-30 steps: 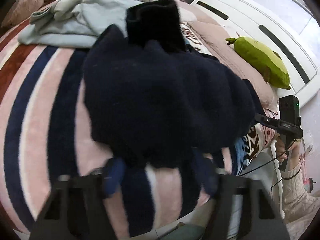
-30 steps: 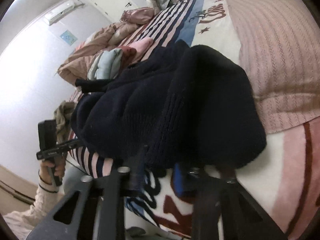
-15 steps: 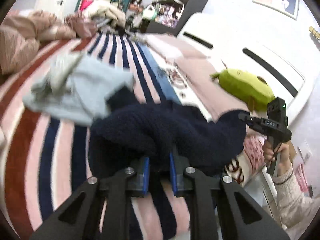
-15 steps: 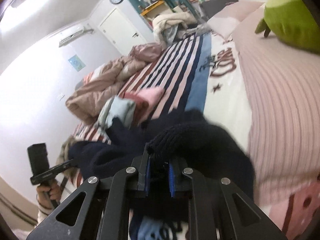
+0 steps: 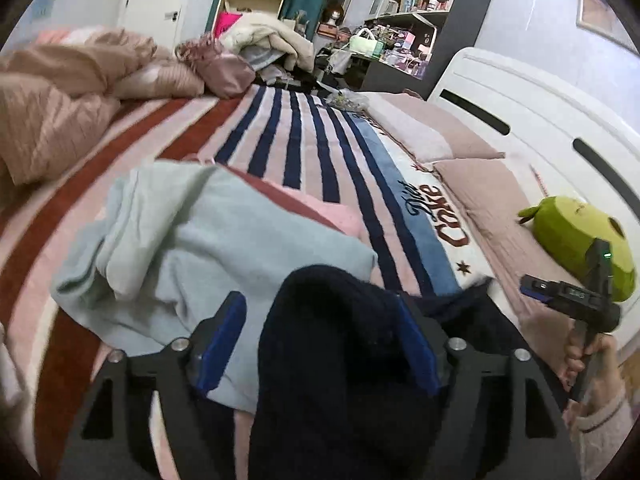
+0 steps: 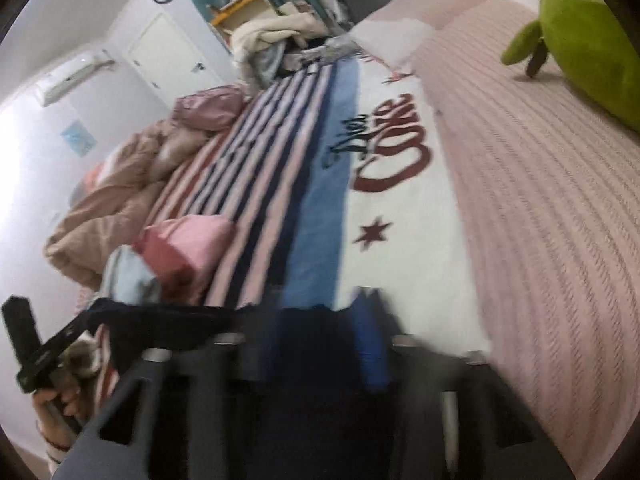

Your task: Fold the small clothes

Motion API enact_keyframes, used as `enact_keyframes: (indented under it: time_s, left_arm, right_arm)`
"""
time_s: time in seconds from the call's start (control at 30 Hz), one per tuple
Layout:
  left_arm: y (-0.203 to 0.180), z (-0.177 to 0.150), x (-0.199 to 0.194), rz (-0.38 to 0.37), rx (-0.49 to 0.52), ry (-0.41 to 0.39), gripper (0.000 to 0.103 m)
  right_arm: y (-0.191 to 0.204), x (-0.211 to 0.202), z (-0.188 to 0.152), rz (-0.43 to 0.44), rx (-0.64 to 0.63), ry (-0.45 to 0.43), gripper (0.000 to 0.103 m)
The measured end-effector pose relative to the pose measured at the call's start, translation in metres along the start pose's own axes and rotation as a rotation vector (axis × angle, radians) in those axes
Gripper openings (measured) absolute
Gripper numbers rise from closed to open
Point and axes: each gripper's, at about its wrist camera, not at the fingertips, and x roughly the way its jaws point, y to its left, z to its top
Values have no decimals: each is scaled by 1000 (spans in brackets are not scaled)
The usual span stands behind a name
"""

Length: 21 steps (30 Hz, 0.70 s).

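On the striped bed (image 5: 304,148), the navy knit garment (image 5: 344,344) lies bunched between the wide-open fingers of the left gripper (image 5: 320,336) beside a pale blue garment (image 5: 224,240), while the right gripper (image 6: 316,344), blurred, also stands open over the navy cloth's edge.

I'm seeing my left gripper (image 5: 320,344) spreading open from its pinch, the fuzzy navy knitted garment (image 5: 344,360) slumping at 6 o'clock; my right gripper (image 6: 316,344) is parting too, blurred.
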Motion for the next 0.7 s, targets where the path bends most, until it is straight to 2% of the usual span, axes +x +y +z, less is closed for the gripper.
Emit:
enact_keyframes:
  time_s: [0.1,0.23,0.3,0.43,0.5,0.57,0.6,0.67,0.7]
  left_arm:
    - [5,-17,-14,-13,17,16,79]
    - [15,-39,-40,-41,28,19,86]
    - [22,-58,-50,-52,27,63,88]
    - [25,-90,-54,-57,32,121,88]
    - [23,-104,-49,-56,31,135,88]
    - [22,-114,-42,-66,11,148,87]
    - [21,-120,-36,-89,-12,166,85]
    - [19,-127,-34,-131,-45,173,63]
    - [17,-130,-35,-157,-66,169,56]
  right_arm:
    - [-4,-14,-9,9,-21,-15,49]
    - [-1,-39,-37,59,-61,20,50]
    - [2,-52,-55,67,-94,40,53]
    - [-1,-83,-92,3,-140,16,64]
    - [-7,-90,-105,-43,-143,9,64]
    - [-17,-87,-115,-47,-121,40,64]
    - [-22,-84,-120,-42,-102,63,64]
    - [-25,-81,-129,-44,-99,78,60]
    - [-24,-81,-134,-69,-125,66,57]
